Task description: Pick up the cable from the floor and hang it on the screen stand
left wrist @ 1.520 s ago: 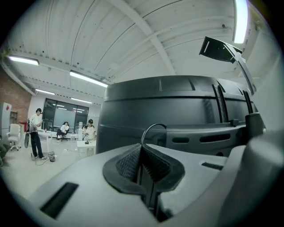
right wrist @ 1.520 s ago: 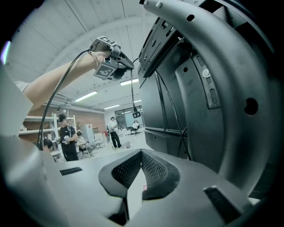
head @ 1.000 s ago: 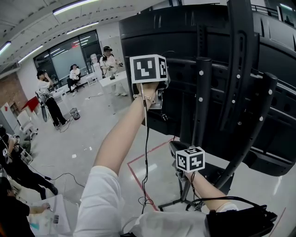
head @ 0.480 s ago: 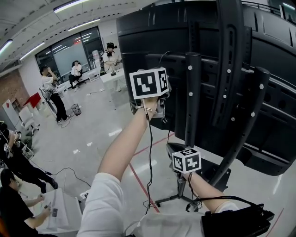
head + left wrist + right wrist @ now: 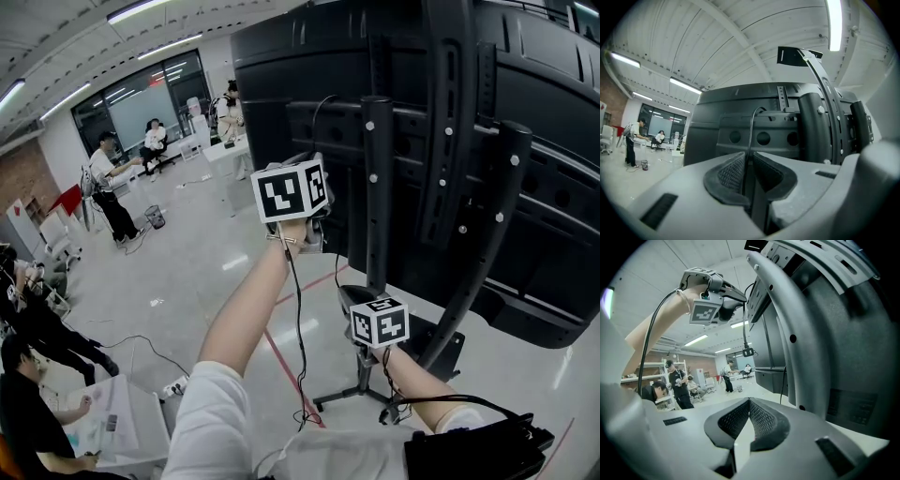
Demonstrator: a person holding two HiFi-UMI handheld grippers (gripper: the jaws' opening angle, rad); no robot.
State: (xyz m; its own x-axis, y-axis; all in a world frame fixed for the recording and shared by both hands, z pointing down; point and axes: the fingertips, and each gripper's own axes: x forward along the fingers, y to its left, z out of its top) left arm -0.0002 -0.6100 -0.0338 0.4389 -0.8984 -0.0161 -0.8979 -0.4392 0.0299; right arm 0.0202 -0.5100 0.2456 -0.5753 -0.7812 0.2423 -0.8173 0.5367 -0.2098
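A thin black cable [image 5: 322, 108] loops over a bracket on the back of the black screen stand [image 5: 378, 187] and drops toward my left gripper [image 5: 314, 173], which is raised close to the stand. In the left gripper view the cable [image 5: 751, 131] runs up from between the jaws of that gripper [image 5: 749, 157], which are opening; it lies against the left pad with a slim gap on the other side. My right gripper [image 5: 361, 300] is lower, near the stand's post, and its jaws [image 5: 749, 401] meet at the tips with nothing in them. From there the cable [image 5: 743, 324] hangs below the left gripper [image 5: 738, 296].
The stand's curved legs [image 5: 478, 281] and wheeled base [image 5: 361, 398] are just ahead. A red tape line [image 5: 286, 361] crosses the floor. Several people [image 5: 112, 192] work at desks far left. A table with papers [image 5: 103, 427] is at lower left, a black bag [image 5: 478, 455] at lower right.
My left gripper has come down and a little left along the back of the screen, and its jaws have parted slightly. The right gripper has barely moved.
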